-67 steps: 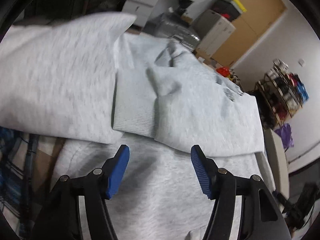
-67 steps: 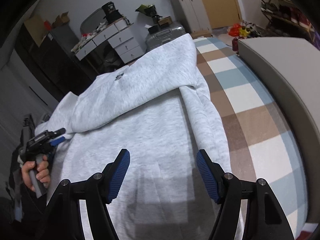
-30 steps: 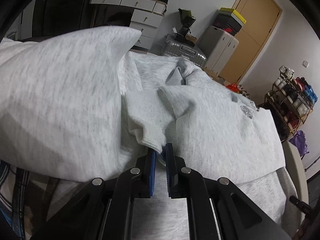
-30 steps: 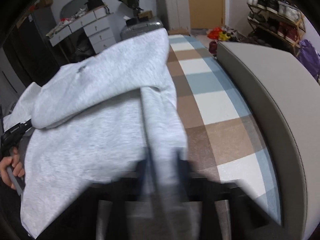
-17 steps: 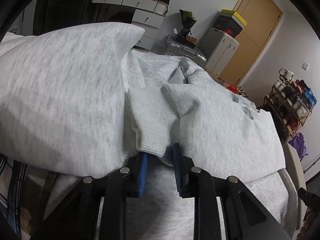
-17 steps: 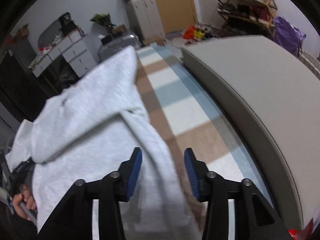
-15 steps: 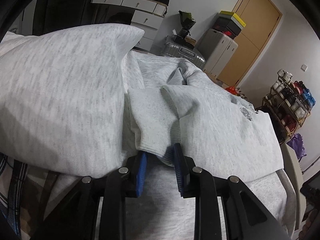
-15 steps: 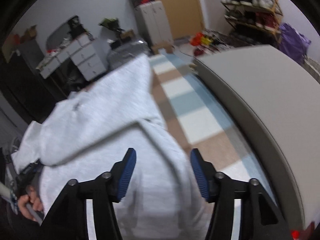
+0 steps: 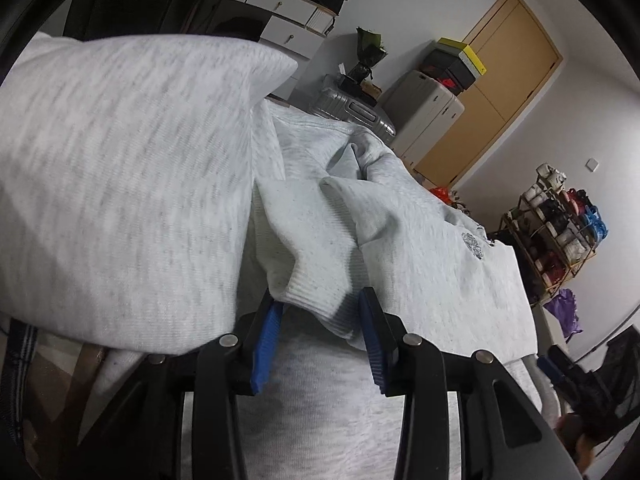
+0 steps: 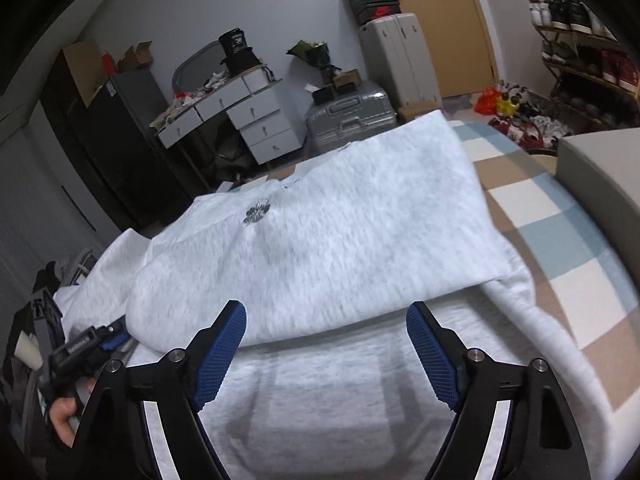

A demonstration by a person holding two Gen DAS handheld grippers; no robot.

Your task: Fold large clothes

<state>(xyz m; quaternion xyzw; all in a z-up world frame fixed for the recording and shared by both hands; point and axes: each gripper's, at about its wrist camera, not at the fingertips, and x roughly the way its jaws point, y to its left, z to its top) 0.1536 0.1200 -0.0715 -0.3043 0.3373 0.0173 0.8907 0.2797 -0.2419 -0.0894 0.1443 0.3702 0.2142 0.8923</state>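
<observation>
A light grey sweatshirt (image 10: 328, 248) lies spread on the checked bed cover, its upper part folded down over the lower part, with a small dark logo (image 10: 256, 213) on top. In the left wrist view the sweatshirt (image 9: 432, 264) fills the frame and a ribbed sleeve cuff (image 9: 316, 300) hangs between my left gripper's (image 9: 320, 320) blue pads, which stand apart around it without pressing. My right gripper (image 10: 326, 334) is wide open and empty, just above the fold edge. The left gripper also shows at the left edge of the right wrist view (image 10: 104, 340).
The checked blue, brown and white bed cover (image 10: 560, 240) shows on the right. A grey padded headboard or bed edge (image 10: 600, 168) is at far right. Beyond the bed stand a silver suitcase (image 10: 352, 116), white drawers (image 10: 256, 120), a shoe rack (image 10: 580, 32) and a wooden door (image 9: 500, 80).
My left gripper, shut on the cuff a second ago, has opened and the cuff sits loose between the pads. My right gripper has opened wide and swung left over the fold.
</observation>
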